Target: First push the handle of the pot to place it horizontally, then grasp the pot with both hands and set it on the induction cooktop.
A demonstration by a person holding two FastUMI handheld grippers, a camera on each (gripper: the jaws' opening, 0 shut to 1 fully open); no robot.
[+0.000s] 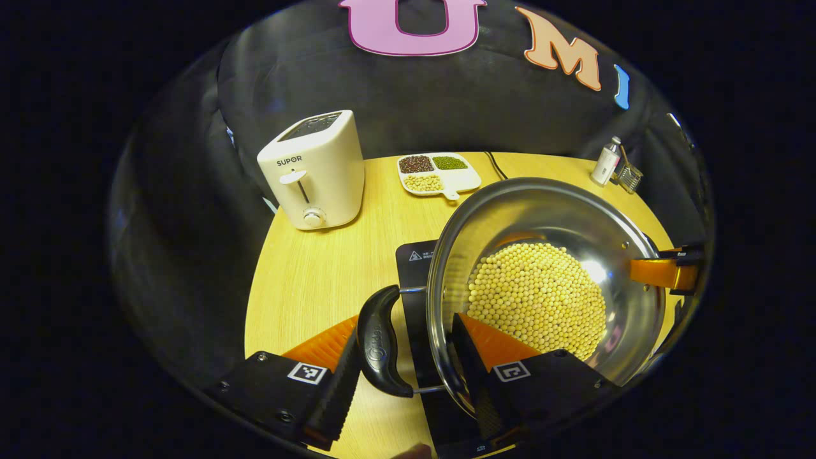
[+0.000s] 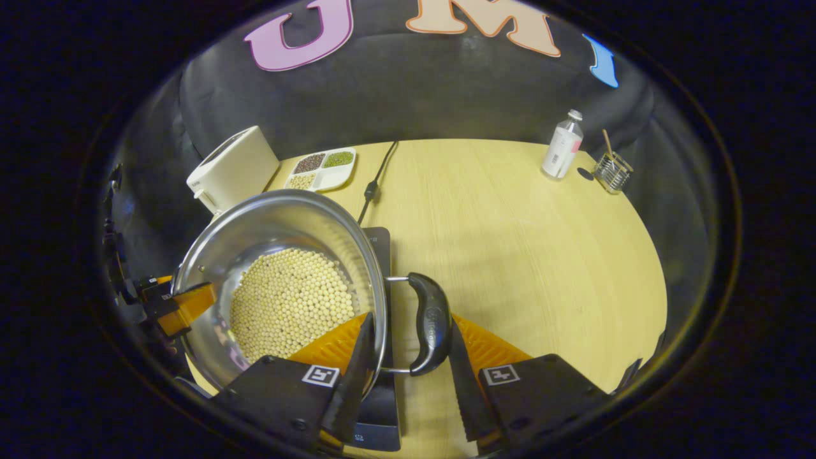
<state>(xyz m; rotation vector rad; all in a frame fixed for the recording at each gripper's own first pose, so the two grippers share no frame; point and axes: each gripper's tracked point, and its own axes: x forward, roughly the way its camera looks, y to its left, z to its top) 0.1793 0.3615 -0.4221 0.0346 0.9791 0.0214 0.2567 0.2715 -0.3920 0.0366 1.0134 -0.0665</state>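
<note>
While gripped by handles, pot (image 1: 542, 280) aloft.

each set of tongs is built alike: two blocky black housings, each carrying a small white square tag printed with a black pattern, dotted with small round screws. the left tongs (image 1: 405, 373) and the right tongs (image 2: 408, 373) both have long fingers with ribbed, finely toothed faces tapering forward from the housings.
</note>
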